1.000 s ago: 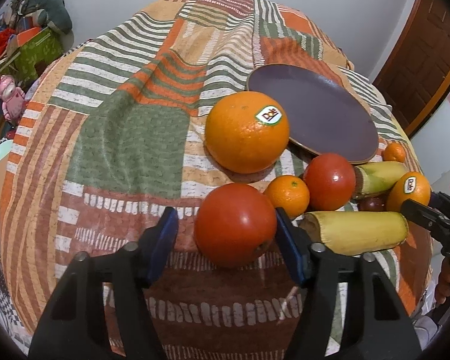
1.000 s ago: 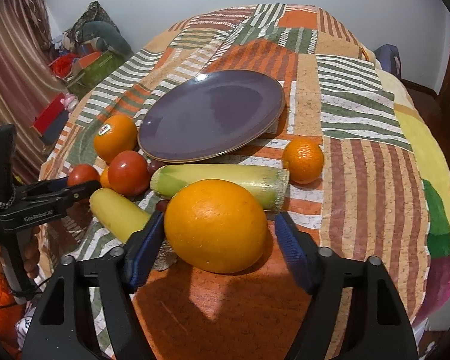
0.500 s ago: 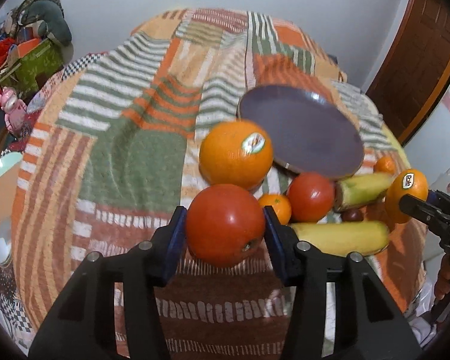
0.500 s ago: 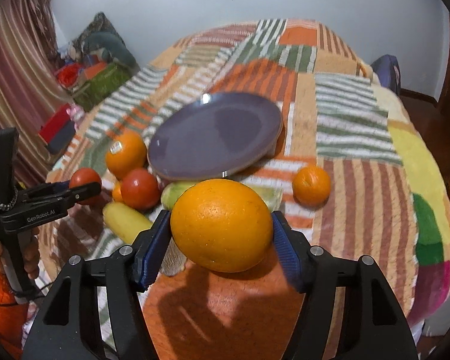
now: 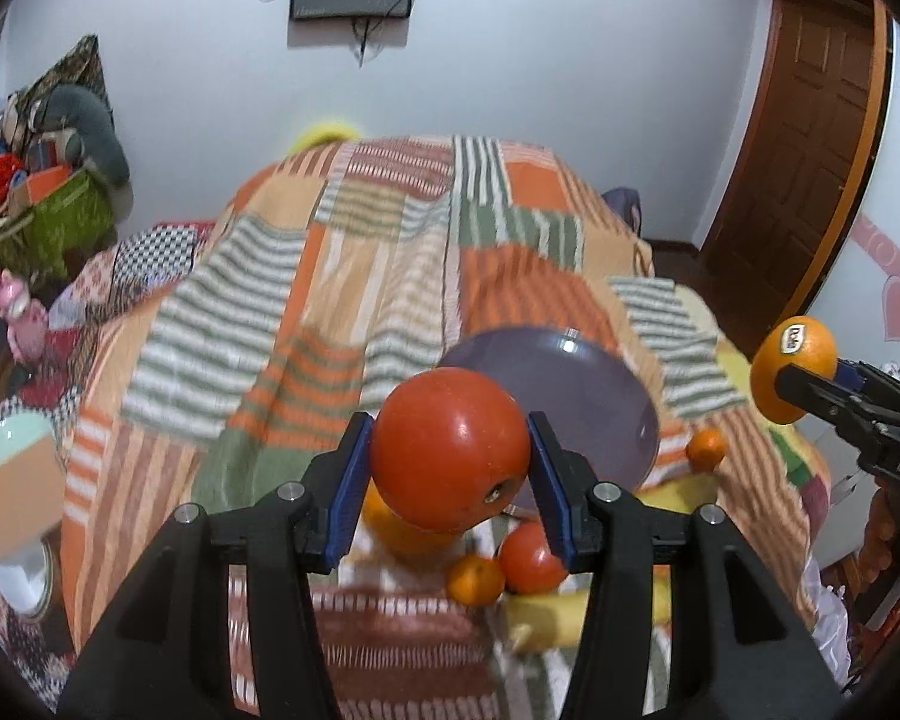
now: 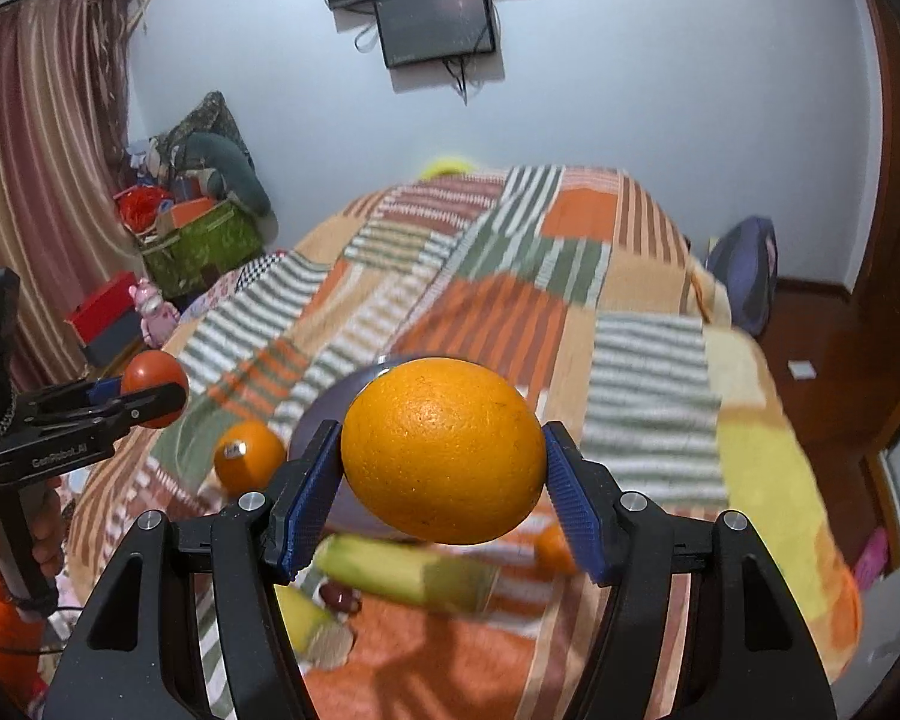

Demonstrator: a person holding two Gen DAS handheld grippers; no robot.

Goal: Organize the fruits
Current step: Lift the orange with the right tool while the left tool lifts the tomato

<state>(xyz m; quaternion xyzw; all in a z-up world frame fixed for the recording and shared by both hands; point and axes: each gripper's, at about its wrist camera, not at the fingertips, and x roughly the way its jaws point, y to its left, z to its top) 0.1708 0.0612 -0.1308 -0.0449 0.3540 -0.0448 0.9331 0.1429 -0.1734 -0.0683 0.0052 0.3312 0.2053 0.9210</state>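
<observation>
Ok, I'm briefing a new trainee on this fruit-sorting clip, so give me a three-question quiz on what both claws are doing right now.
1. True or false: the purple plate already has fruit on it.
2. Which claw holds the tomato: A) left claw B) right claw C) neither
3. Fill in: the right claw grips a large ____.

Key: 1. False, its visible surface is bare. 2. A. 3. orange.
</observation>
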